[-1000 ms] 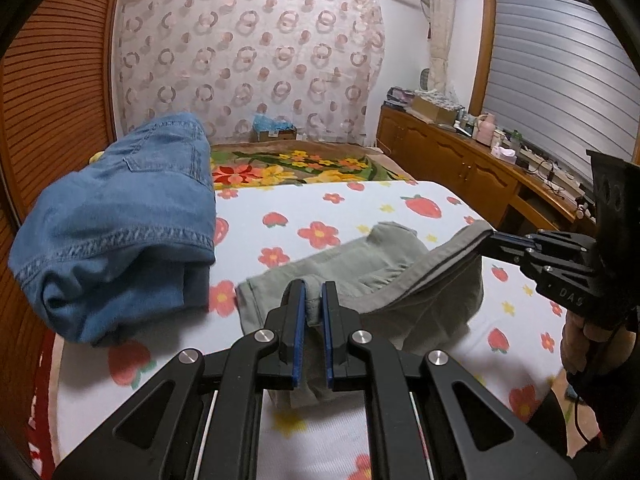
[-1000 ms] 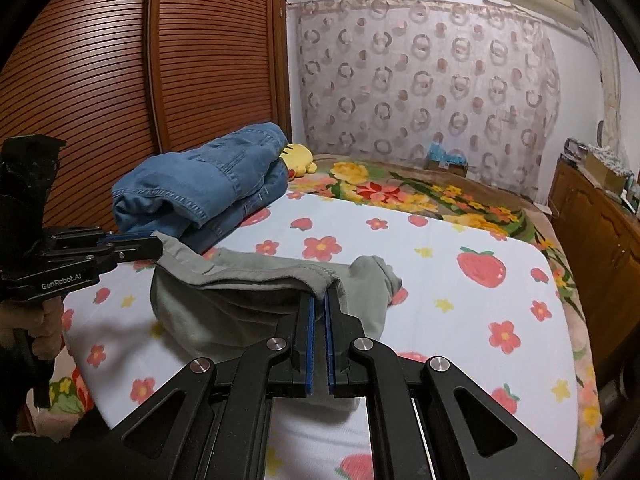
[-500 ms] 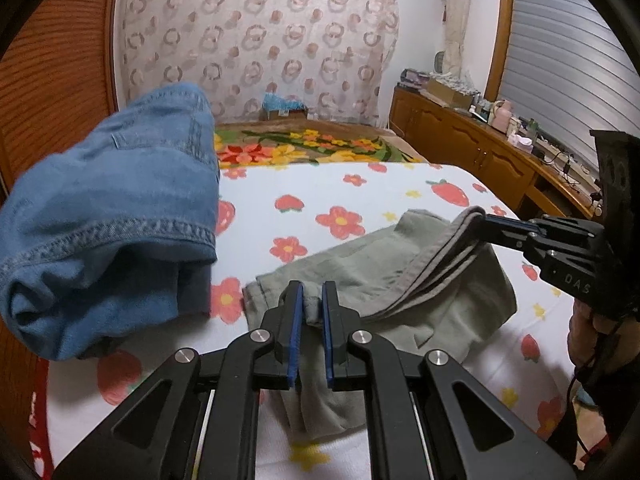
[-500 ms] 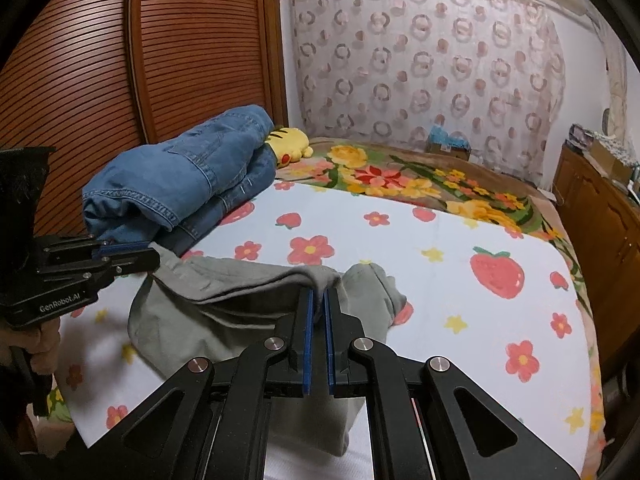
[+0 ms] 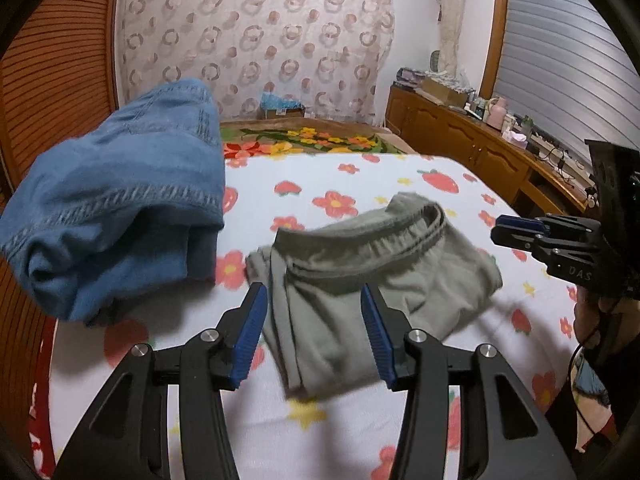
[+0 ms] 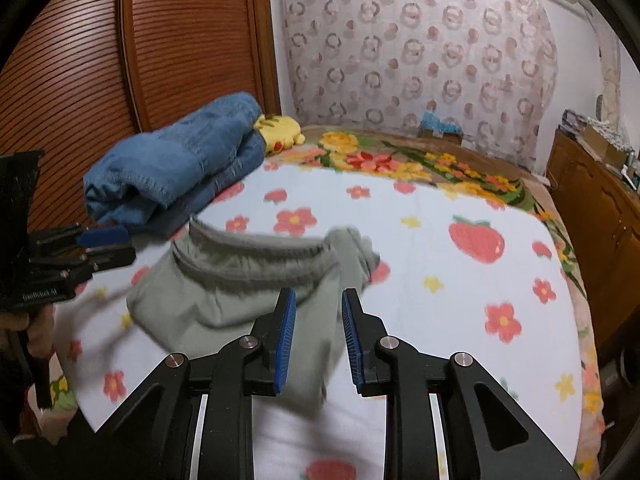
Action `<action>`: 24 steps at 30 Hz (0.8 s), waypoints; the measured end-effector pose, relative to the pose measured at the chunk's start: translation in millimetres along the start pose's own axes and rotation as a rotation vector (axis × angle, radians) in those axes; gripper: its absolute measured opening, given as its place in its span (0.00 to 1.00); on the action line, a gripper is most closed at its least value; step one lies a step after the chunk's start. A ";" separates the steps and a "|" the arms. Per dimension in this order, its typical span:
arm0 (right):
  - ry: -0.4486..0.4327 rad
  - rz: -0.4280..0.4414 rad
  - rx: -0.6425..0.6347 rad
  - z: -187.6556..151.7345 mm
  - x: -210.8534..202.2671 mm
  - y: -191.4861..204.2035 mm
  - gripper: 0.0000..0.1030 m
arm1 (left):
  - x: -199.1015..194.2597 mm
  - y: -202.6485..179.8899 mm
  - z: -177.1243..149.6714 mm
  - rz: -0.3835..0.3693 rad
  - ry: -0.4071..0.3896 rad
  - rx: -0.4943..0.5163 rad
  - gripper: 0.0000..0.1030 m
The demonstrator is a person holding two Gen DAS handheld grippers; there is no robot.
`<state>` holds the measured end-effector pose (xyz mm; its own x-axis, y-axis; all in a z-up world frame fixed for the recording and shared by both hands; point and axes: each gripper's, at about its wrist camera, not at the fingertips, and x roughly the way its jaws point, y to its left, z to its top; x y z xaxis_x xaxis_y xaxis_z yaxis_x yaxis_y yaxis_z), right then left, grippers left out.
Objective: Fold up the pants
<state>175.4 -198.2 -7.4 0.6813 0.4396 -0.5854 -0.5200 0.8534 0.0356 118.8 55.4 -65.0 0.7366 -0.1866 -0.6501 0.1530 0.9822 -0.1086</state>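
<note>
Left tongs [image 5: 312,332]: bottom centre of the left view, blue pads spread wide, nothing between them; grey cloth lies beyond the gap.
Right tongs [image 6: 318,340]: bottom centre of the right view, pads parted and empty.
Pants [image 5: 376,276]: grey-green, folded in a heap at mid-frame on the bed, elastic waistband on top, curving toward the far side; free of both tongs.
Bed [image 5: 332,176]: white sheet with red flowers and strawberries fills the middle of both views.
Jeans [image 5: 116,204]: blue pile at the left of the frame, just beside the pants, apart from them.
Yellow toy [image 6: 280,132]: behind the jeans, upper left of the right view.
Curtain [image 5: 256,40]: ring-patterned, across the top.
Cabinet [image 5: 460,144]: wooden, upper right, cluttered top.
</note>
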 end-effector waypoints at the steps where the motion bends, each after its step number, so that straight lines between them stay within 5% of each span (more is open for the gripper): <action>1: 0.010 0.006 0.000 -3.3 -0.7 -0.3 0.24 | 0.2 0.7 -3.4 0.002 0.008 0.001 0.48; 11: 0.081 0.049 0.009 -23.3 7.5 -2.3 0.24 | 4.5 -1.0 -36.4 -0.017 0.082 0.013 0.45; 16: 0.109 0.076 0.005 -27.8 12.2 -0.5 0.37 | 8.9 0.0 -39.9 -0.009 0.104 0.022 0.37; 24: 0.142 0.090 0.004 -29.7 24.8 -2.2 0.38 | 19.0 -1.3 -38.8 -0.013 0.133 0.044 0.22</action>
<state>178.1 -197.5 -46.1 0.5525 0.4705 -0.6881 -0.5733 0.8137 0.0961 107.0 51.3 -106.4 0.6407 -0.1922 -0.7434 0.1928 0.9774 -0.0866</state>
